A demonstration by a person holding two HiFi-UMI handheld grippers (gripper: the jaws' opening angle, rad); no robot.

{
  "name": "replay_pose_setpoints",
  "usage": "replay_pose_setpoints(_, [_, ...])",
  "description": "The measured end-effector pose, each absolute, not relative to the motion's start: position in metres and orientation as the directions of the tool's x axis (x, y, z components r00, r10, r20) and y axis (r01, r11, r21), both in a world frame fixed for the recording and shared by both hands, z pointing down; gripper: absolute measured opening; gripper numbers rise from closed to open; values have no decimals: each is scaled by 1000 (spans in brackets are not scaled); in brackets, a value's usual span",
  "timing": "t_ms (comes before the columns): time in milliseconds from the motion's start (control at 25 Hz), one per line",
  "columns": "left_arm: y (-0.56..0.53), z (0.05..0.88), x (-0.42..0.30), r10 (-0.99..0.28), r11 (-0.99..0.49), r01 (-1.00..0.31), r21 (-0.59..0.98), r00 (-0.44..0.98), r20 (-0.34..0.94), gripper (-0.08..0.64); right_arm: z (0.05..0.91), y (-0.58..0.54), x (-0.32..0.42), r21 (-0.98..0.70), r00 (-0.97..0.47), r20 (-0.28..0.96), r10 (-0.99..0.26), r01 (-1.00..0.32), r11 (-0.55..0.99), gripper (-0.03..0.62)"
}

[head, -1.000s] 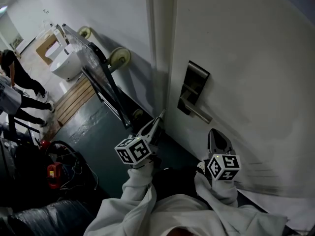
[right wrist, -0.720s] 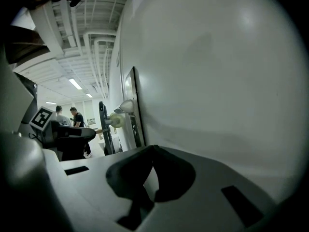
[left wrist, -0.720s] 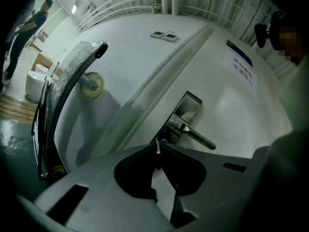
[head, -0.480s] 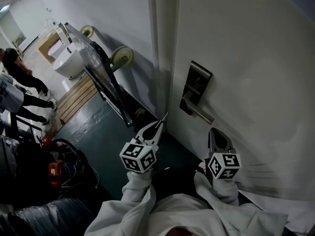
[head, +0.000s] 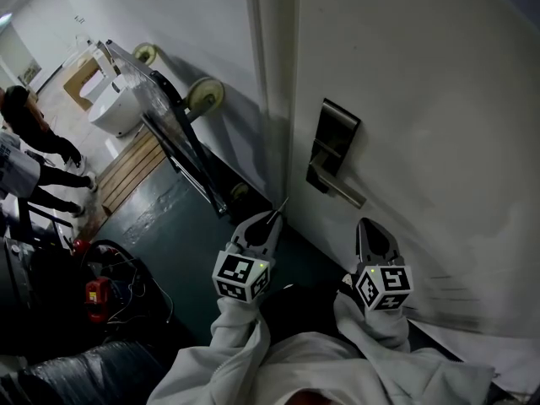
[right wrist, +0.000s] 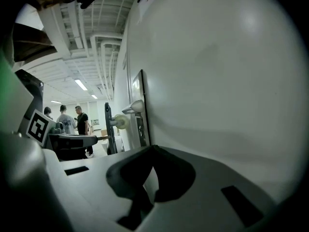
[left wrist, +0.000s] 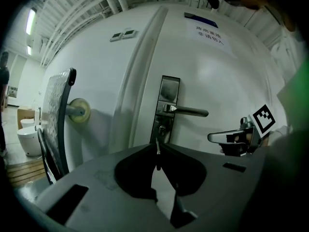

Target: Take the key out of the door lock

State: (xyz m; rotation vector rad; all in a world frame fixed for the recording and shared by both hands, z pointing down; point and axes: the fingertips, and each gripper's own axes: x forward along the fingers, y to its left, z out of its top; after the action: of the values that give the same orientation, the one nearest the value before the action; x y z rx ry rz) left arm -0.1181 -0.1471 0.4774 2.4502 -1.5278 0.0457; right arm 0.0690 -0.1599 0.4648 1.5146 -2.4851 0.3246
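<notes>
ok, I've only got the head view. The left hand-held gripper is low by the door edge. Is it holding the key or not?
Observer: It looks so. In the left gripper view, the left hand-held gripper has its jaws together on a thin metal blade seen edge-on, the key.
Operator: Anything in the lock?
Observer: The keyhole below the lever handle looks bare, as far as that view shows.
Operator: And the right one?
Observer: The right gripper view shows the right hand-held gripper with jaws together and nothing between them, alongside the door.
</notes>
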Motion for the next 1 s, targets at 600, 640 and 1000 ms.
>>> replay_pose_setpoints(600, [-146, 478, -112, -876, -417, -885, 207, 452, 166, 28, 459, -155, 72, -71, -457, 286, -842, -887, 457, 51])
replay_pose_setpoints(640, [-147, 478, -111, -876, -418, -884, 208, 453, 167, 28, 458, -155, 72, -71, -458, 285, -842, -886, 458, 51])
replay_pose_setpoints(1000, [-144, 480, -102, -872, -418, -882, 218, 456, 175, 28, 458, -151, 74, -79, -467, 290, -835, -882, 465, 51])
